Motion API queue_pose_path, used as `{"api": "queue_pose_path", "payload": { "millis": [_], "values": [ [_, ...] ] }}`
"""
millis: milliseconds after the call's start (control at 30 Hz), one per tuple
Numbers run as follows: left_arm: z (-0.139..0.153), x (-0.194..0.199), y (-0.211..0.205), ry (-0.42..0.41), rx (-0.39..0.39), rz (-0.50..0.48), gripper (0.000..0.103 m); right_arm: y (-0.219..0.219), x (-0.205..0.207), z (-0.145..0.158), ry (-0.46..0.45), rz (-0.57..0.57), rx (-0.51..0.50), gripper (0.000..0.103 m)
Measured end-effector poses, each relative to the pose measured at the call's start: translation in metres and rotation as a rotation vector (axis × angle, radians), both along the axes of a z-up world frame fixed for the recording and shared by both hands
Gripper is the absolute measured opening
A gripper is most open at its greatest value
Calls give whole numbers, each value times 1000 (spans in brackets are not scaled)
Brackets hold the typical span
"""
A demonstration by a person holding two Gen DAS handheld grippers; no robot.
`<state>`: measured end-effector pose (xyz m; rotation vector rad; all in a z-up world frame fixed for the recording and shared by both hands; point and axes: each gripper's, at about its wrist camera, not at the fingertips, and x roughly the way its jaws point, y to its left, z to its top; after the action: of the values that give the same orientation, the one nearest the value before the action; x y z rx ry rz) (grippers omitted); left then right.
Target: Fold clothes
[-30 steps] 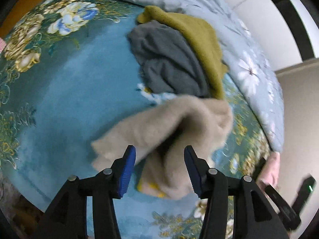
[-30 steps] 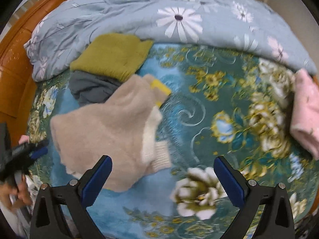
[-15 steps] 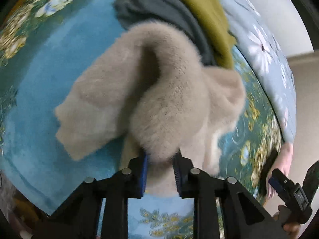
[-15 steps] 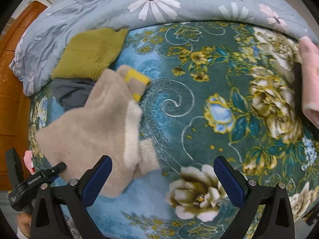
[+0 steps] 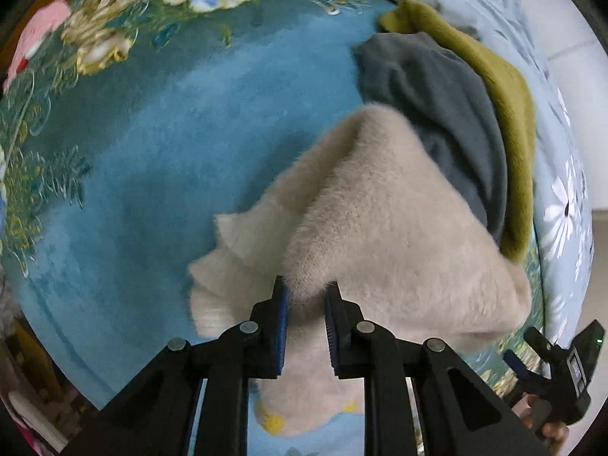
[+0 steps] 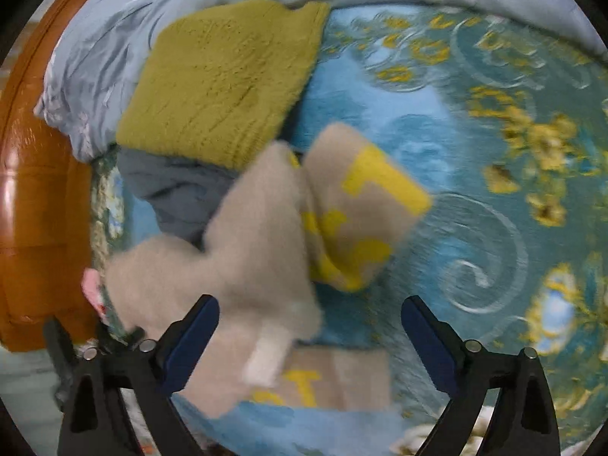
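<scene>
Beige sweater (image 5: 380, 228) near the bed's (image 5: 152, 133) headboard-side edge

Left claw (image 5: 306, 296) clamped on a sweater fold; right claw (image 6: 309, 326) wide, just narrowing, gripping nothing, poised above the sweater's front edge.

A blue and teal floral bedspread (image 5: 159, 140) with yellow and white blooms covers the bed, its swirled pattern showing blurred in the right wrist view (image 6: 494, 197). Along its far edge lies a rumpled pale grey-blue duvet (image 6: 114, 38) printed with white daisies, which also runs down the right side of the left wrist view (image 5: 562, 197). An orange-brown glossy wooden headboard (image 6: 38, 197) stands at the left of the right wrist view, just beside the duvet's end, and a light wall (image 5: 562, 15) rises behind the duvet in the left wrist view.
</scene>
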<state>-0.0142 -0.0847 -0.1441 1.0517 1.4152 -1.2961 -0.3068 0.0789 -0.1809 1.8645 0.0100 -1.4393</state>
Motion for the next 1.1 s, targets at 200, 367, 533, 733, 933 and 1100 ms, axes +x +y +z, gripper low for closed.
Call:
{"api": "queue_pose_path", "payload": {
  "millis": [200,367,533,733,933,1100],
  "values": [
    [4,11,-1,51,24,-4,29,-27,-13,-26,-98,-46,-30,82],
    [17,16,23,66,53,-9,48,-36,-7,-38,-175,-21,-25,59],
    [-7,32,65,122,183,96,50,-30,1,-35,-226,-64,-60,35],
    [-52,54,94,284,328,413,50,-23,13,-13,-207,-71,-92,25],
    [-80,50,97,385,330,587,57,0,18,16,-221,-150,-186,22],
    [-100,45,102,436,355,770,57,27,23,39,-243,-256,-260,20]
  ]
}}
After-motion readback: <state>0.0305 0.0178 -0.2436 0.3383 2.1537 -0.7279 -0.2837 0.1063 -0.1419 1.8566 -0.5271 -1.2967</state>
